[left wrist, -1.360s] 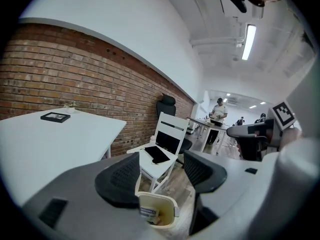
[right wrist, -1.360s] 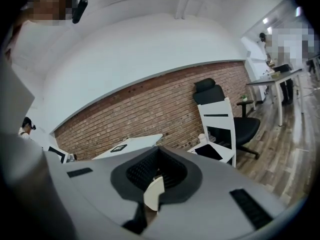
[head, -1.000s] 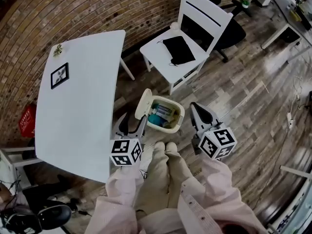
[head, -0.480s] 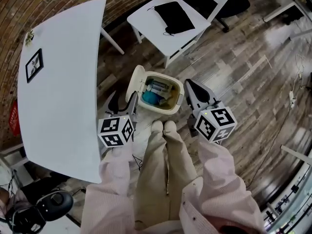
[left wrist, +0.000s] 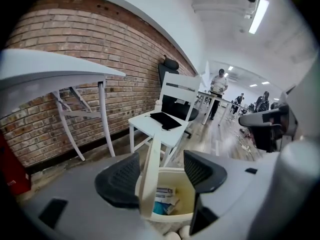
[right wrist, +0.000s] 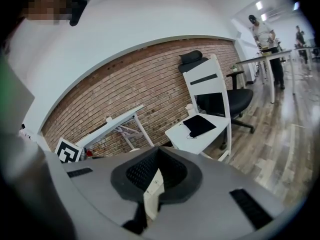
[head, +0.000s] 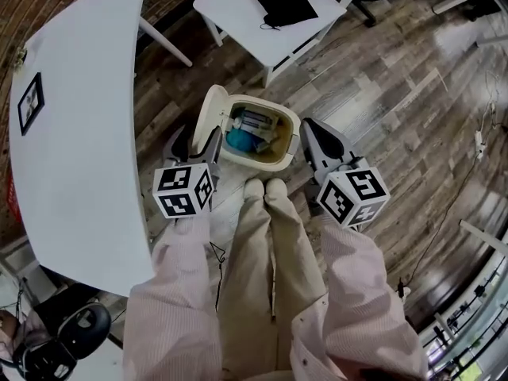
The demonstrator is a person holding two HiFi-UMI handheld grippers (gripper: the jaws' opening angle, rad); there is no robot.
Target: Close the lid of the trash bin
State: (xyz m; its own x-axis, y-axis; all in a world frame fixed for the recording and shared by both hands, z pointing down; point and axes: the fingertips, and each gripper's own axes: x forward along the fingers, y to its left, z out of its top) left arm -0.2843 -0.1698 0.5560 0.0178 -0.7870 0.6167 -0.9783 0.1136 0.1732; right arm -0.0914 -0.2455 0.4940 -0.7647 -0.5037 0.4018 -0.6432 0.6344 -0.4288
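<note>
**A:** Lid [head: 210, 117] stood upright, left of centre in the head view, with the trash bin [head: 263, 162] open beside it. What had changed?

**B:** Both grippers had drawn closer. The left gripper [head: 196, 143] now flanked the lid and the right gripper [head: 316, 140] sat off the bin's right rim. Closing looked ready to begin.

**A:** And the left gripper view?

**B:** Its jaws stood wide apart, gripping nothing. The lid's thin cream plastic edge [left wrist: 150, 179] rose at centre between ribbed black pads [left wrist: 120, 176], with the smooth rounded bin below.

**A:** The right gripper view?

**B:** Those jaws were pressed together and empty. A cream sliver of the lid [right wrist: 151, 196] showed beyond them.
</note>
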